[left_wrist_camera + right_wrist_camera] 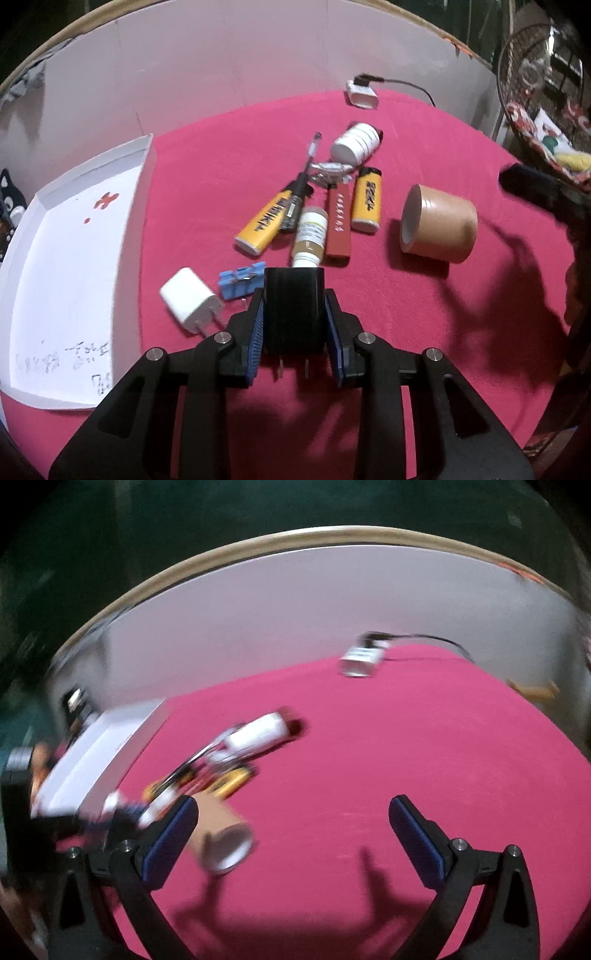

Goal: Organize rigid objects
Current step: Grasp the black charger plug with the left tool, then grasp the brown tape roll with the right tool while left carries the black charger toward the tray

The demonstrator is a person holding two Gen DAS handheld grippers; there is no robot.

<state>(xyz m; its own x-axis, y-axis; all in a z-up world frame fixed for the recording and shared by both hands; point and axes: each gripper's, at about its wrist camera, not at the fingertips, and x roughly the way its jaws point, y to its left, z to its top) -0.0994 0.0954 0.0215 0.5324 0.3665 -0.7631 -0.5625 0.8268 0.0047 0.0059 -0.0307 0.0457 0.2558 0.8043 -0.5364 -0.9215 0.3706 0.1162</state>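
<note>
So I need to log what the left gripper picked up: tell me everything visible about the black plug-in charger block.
The black plug-in charger block is a matte, boxy plastic adapter with rounded edges and two flat metal prongs pointing toward the camera. It sits between the blue-padded fingers of the left gripper, which press on its two sides, above the pink cloth. Whether it touches the cloth is unclear. A small pale bottle lies just beyond it.

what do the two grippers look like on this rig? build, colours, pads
Both match. The left gripper and right gripper have matte black plastic linkage arms with slotted cut-outs and round silver pivot pins. Each finger ends in a flat blue ribbed pad. No cables, labels or markings on them show, and no sleeve or hand is visible in either wrist view.
</note>
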